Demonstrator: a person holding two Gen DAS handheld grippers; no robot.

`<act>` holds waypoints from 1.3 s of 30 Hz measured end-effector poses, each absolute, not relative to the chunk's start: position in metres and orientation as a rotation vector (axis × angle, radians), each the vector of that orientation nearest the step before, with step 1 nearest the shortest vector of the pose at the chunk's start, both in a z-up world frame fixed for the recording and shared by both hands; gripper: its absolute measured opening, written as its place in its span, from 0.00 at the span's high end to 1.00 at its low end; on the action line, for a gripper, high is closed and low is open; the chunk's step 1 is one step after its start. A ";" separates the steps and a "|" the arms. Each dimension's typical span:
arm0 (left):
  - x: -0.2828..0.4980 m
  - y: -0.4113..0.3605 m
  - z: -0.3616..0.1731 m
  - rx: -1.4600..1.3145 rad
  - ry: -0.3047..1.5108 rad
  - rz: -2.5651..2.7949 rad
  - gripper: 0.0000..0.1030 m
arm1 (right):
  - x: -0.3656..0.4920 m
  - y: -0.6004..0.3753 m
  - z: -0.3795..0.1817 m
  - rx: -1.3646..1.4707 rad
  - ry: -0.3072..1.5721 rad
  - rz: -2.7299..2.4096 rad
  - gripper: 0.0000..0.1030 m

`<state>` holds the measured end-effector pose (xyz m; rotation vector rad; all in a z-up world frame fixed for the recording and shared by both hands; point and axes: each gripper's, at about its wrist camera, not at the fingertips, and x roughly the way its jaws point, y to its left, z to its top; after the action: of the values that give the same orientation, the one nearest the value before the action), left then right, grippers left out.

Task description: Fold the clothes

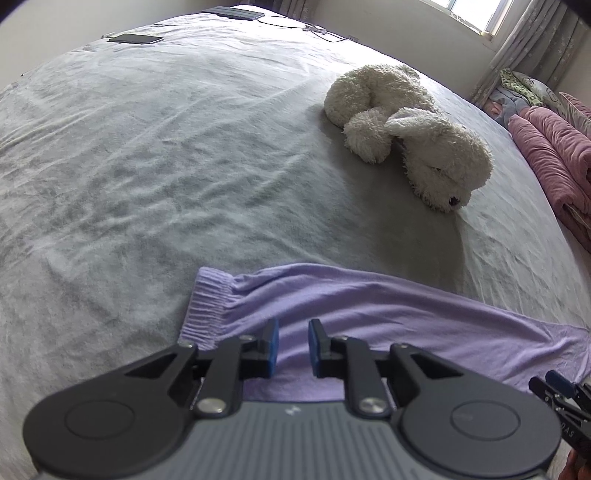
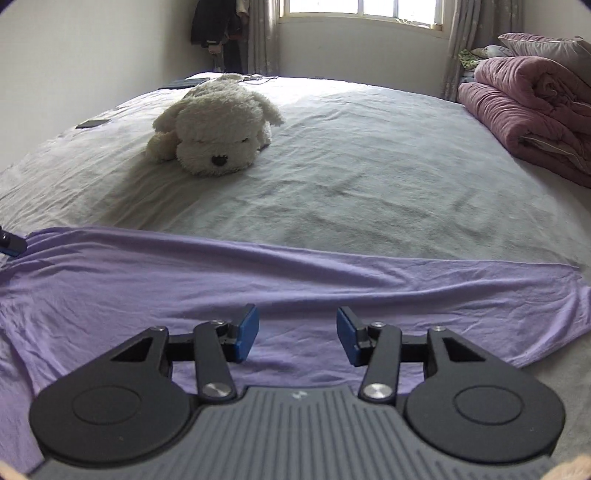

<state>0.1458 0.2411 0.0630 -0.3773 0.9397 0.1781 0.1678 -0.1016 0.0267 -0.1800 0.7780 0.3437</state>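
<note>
A lilac garment lies flat along the near edge of the grey bed; its ribbed cuff shows in the left wrist view. It also spreads wide across the right wrist view. My left gripper is open with a narrow gap, hovering over the sleeve near the cuff, holding nothing. My right gripper is open wide above the garment's body, empty. The right gripper's tip shows at the left view's right edge; the left gripper's blue tip shows at the right view's left edge.
A white plush dog lies on the bed sheet beyond the garment, also in the right wrist view. A folded pink quilt sits at the right. A phone and a dark tablet lie at the far edge.
</note>
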 end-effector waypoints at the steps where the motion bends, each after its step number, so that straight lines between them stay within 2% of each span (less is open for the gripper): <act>1: 0.146 0.241 0.063 -0.380 0.941 0.176 0.83 | 0.164 -0.101 0.024 -0.191 0.774 0.341 0.50; 17: 0.141 0.238 0.060 -0.411 0.954 0.161 0.79 | 0.116 -0.134 0.022 -0.182 0.828 0.302 0.47; 25: 0.132 0.223 0.072 -0.362 0.919 0.100 0.79 | 0.116 -0.212 0.022 0.112 0.782 0.047 0.47; 31: 0.136 0.212 0.075 -0.319 0.908 0.078 0.78 | 0.135 -0.228 0.021 0.159 0.765 -0.105 0.46; 39: 0.138 0.203 0.070 -0.294 0.929 0.061 0.76 | 0.137 -0.211 0.020 -0.006 0.767 -0.111 0.42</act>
<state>0.1380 0.2031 0.0696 -0.2936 0.9294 0.0607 0.1368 -0.2107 0.0202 -0.0063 0.7666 -0.1112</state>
